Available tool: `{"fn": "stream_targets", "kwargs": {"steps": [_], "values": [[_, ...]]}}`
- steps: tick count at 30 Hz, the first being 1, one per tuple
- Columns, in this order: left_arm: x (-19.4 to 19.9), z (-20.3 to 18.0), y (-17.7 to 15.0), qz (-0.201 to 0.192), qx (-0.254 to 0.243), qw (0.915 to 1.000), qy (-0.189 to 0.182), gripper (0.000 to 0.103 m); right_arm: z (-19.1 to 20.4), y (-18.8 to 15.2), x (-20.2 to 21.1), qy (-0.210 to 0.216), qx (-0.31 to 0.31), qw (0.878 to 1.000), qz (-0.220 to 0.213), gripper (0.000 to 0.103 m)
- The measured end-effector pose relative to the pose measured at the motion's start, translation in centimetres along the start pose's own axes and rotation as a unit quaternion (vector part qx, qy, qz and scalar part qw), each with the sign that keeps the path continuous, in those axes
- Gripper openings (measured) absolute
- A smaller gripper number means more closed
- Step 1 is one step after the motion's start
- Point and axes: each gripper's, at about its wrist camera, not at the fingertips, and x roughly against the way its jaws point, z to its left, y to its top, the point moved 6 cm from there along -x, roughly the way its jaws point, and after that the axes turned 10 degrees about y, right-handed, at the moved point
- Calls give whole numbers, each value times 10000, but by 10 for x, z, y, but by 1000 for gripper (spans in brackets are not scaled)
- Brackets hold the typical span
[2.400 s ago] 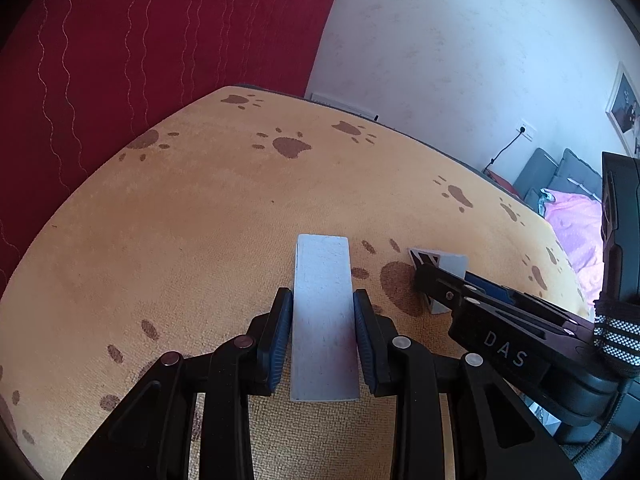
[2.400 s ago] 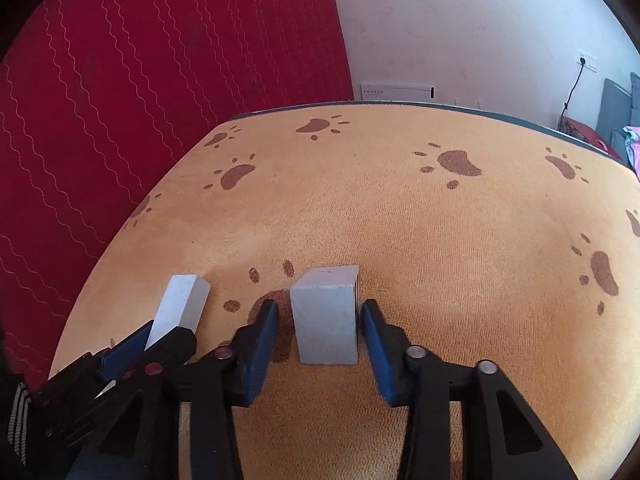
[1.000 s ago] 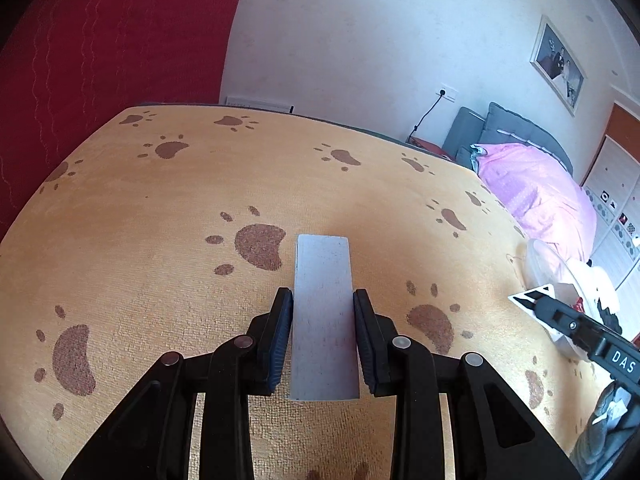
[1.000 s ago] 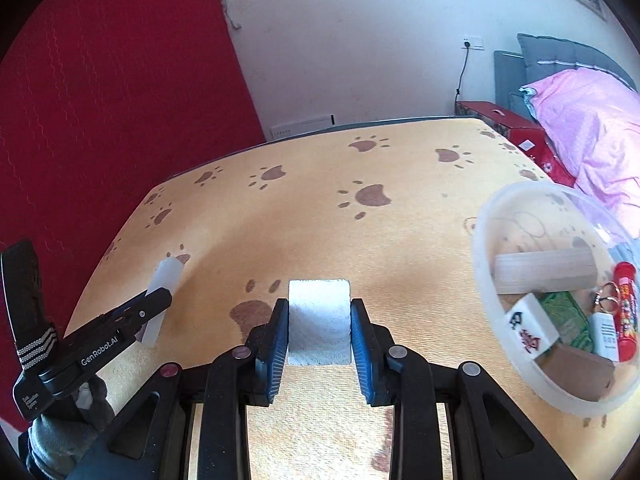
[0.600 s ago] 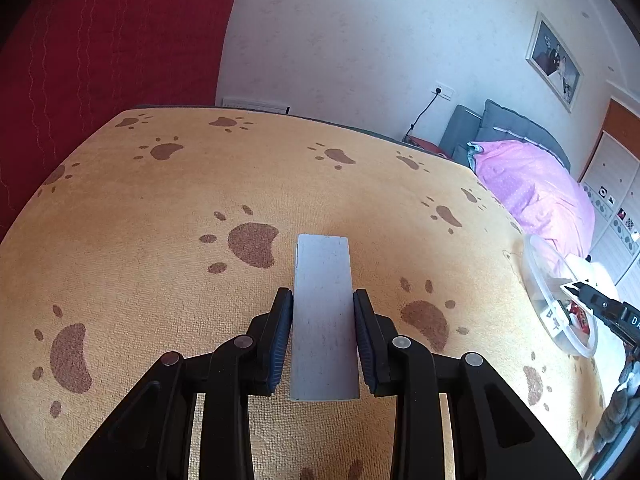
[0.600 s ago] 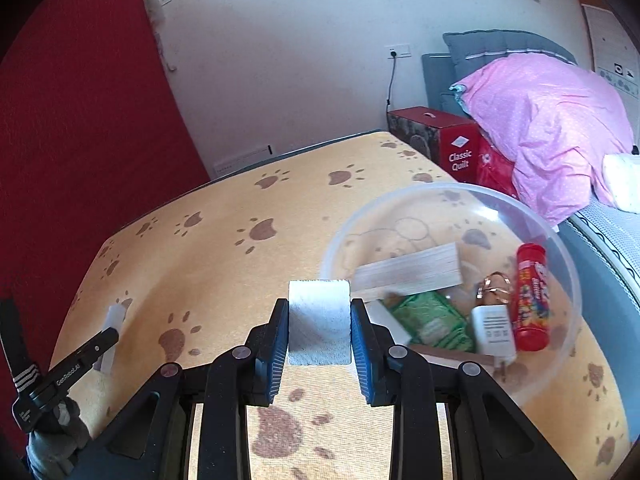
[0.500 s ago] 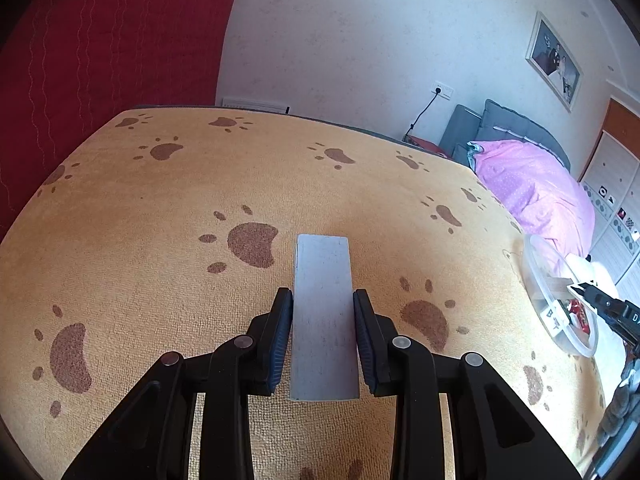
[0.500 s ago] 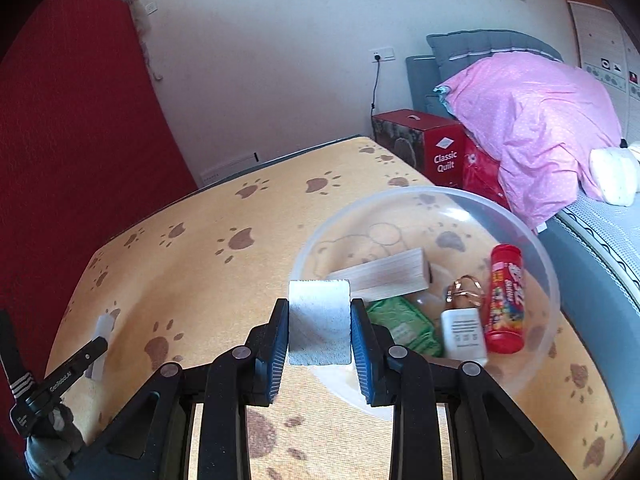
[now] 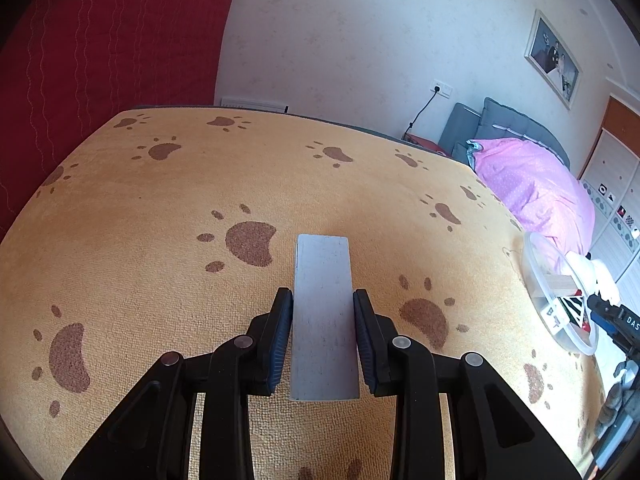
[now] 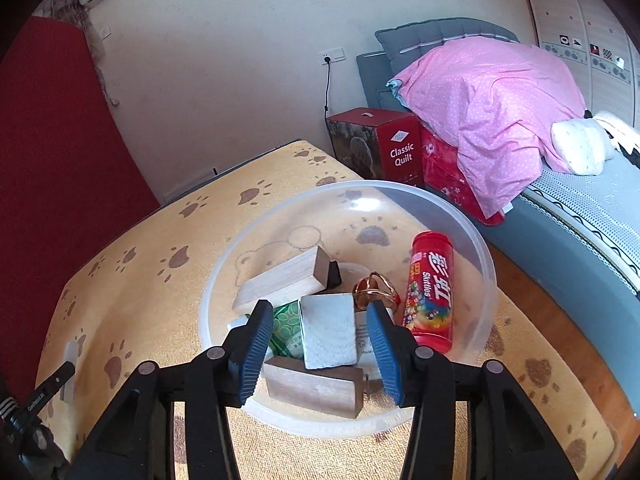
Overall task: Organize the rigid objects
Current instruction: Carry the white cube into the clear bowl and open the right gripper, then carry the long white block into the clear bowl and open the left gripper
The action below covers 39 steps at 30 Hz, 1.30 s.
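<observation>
Left wrist view: the left gripper (image 9: 323, 312), black with blue pads, is clamping a long pale grey rectangular block (image 9: 323, 316) between its two fingers, holding it above an orange carpeted surface printed with brown paw marks (image 9: 160, 240). At the far right edge, the clear round plastic bowl (image 9: 560, 300) is sitting on the same surface, with the tip of the right gripper (image 9: 612, 316) reaching over it; detail there is too small to make out.

Right wrist view: the right gripper's (image 10: 320, 334) fingers are standing apart, with a gap on both sides of a pale grey cube-shaped block (image 10: 328, 330). The cube is lying inside the bowl (image 10: 476, 248), on top of a dark brown wooden block (image 10: 314, 386). Also in the bowl are lying a long light wooden block (image 10: 286, 282), a red cylindrical Skittles tube (image 10: 430, 290), a green patterned packet (image 10: 286, 328) and a gold-coloured metal ring piece (image 10: 376, 290). Beyond the bowl are sitting a red "Classic Quilt" box (image 10: 384, 148) and a pink dotted quilt (image 10: 488, 108).
</observation>
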Motion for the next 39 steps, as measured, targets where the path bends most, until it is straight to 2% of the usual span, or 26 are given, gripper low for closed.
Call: {"fn": "stream_targets", "kwargs": {"steps": [10, 13, 16, 27, 33, 39], "values": [[1, -12, -3, 45, -111, 9999, -116, 31, -12, -21, 23, -183, 14, 9998, -72, 52], [3, -23, -4, 74, -224, 9996, -164, 31, -10, -27, 35, -259, 74, 9994, -234, 62], [5, -36, -8, 148, -350, 9991, -211, 31, -10, -33, 40, -242, 95, 9993, -261, 63], [20, -121, -15, 270, -876, 9928, -769, 31, -9, -60, 34, 78, 372, 9991, 204, 65], [24, -173, -16, 369, -1115, 9874, -1059, 31, -2, -65, 38, 339, 527, 9978, 194, 67], [24, -218, -21, 518, -1365, 9811, -1267, 31, -4, -66, 40, 569, 398, 9975, 164, 68]]}}
